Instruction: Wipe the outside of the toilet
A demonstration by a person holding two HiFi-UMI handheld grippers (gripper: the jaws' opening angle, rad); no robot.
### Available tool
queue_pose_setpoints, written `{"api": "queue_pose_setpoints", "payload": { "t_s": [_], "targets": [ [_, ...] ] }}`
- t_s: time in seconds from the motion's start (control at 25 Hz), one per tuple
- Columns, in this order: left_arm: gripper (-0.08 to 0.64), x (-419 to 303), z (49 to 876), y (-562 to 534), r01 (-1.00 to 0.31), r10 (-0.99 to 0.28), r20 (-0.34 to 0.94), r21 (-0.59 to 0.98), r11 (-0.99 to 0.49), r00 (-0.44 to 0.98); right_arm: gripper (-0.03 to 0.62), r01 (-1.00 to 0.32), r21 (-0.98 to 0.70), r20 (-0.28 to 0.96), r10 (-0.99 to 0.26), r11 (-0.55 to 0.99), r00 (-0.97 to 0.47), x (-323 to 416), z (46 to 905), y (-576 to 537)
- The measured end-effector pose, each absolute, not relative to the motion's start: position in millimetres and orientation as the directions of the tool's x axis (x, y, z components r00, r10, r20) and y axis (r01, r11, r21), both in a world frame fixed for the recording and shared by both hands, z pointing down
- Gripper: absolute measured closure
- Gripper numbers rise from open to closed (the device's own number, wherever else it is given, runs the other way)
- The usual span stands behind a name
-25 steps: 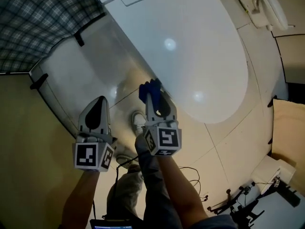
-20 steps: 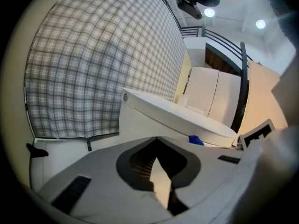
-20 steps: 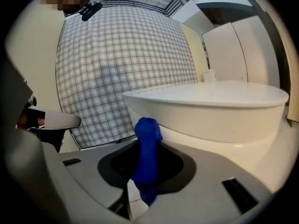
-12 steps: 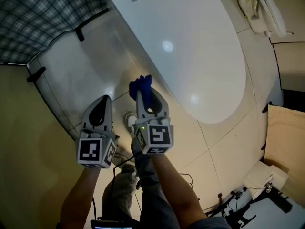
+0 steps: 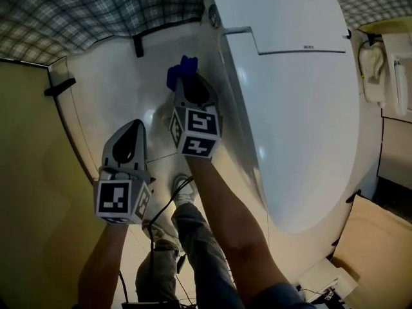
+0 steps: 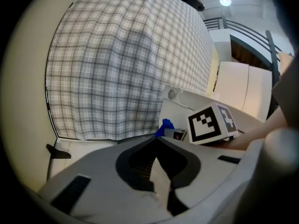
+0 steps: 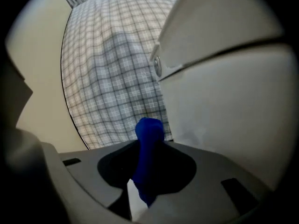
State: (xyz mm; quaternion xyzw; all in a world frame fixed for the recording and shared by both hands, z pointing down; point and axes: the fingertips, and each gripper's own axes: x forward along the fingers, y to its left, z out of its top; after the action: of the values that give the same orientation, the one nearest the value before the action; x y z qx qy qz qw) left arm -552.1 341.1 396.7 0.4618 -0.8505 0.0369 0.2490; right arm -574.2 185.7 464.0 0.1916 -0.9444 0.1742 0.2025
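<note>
Hanging at the left, the left gripper [image 5: 137, 129] is idling, jaws pressed together on nothing. The right gripper [image 5: 188, 81], nearer the work, is pinching the blue cloth [image 5: 177, 71]; the toilet [image 5: 296, 121] is lying just to its right, its side running alongside the jaws.

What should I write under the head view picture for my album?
The right claw pinches a blue cloth beside the white toilet; the left claw hangs shut and empty.
</note>
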Motion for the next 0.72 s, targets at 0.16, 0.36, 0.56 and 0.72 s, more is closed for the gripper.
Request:
{"api": "queue_pose_setpoints", "payload": {
  "t_s": [0.16,0.36,0.56,0.72],
  "targets": [
    [0.549,-580.5,410.1,320.9,-0.788,-0.764,0.437,0.176,0.59,-0.475,0.494,-0.44,-0.261,0.476,-0.282,0.859,-0.833,-595.9,495.8,169.2],
    [0.549,-560.8,430.5,308.0,-0.796,-0.77,0.46,0.196,0.573,-0.441,0.496,-0.421,-0.253,0.486,-0.262,0.871,-0.834,-573.2,507.0,175.6],
    [0.549,-511.6,441.4,305.2,-0.837,-0.796,0.491,0.213,0.504,-0.354,0.496,-0.513,-0.288,0.507,-0.326,0.809,-0.798,-499.0,505.4,191.4],
    [0.549,-470.8,436.4,310.0,-0.85,-0.817,0.48,0.235,0.471,-0.32,0.495,-0.584,-0.281,0.533,-0.382,0.762,-0.755,-418.1,506.3,209.7]
  ]
}}
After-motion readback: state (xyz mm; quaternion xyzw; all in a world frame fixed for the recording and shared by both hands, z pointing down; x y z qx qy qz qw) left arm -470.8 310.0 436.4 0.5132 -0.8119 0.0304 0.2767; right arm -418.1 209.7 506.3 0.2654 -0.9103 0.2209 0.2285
